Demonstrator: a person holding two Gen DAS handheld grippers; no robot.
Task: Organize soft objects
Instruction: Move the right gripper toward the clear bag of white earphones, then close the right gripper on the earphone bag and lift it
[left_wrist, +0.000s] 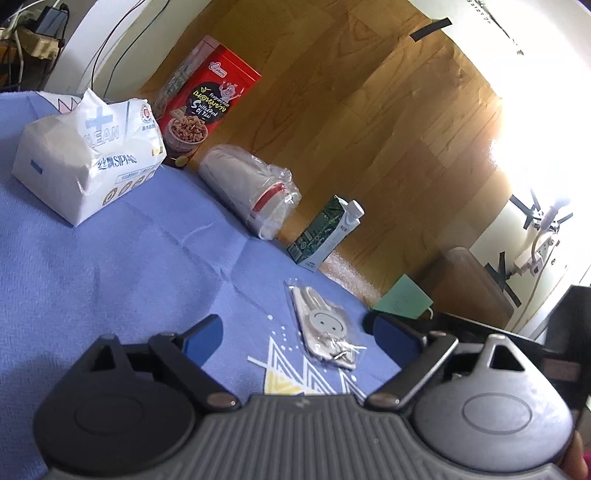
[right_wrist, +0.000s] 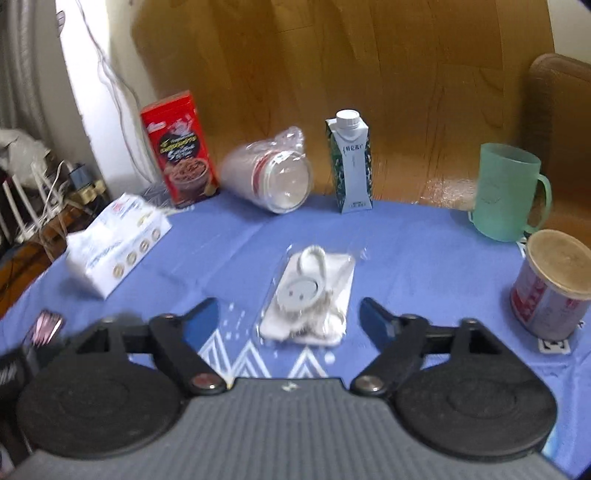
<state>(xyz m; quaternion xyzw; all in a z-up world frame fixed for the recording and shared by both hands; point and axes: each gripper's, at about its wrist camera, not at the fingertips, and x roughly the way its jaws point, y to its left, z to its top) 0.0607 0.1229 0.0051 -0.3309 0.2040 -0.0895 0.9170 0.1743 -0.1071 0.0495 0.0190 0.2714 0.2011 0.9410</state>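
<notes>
A flat clear packet (right_wrist: 308, 295) holding a grey smiley-faced disc and white cloth lies on the blue cloth (right_wrist: 406, 251) just ahead of the wide, empty right gripper (right_wrist: 288, 317); the left gripper (left_wrist: 295, 332) also gapes empty.

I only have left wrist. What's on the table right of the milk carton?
Observer: A green translucent mug, upright, handle to the right.
Operator: Anything else on that side?
Observer: A round tin with a tan lid, nearer than the mug, by the cloth's right edge.
Operator: Right gripper state?
Observer: The right gripper is open and empty; the bagged keychain packet lies on the blue cloth between its fingers, untouched.
</notes>
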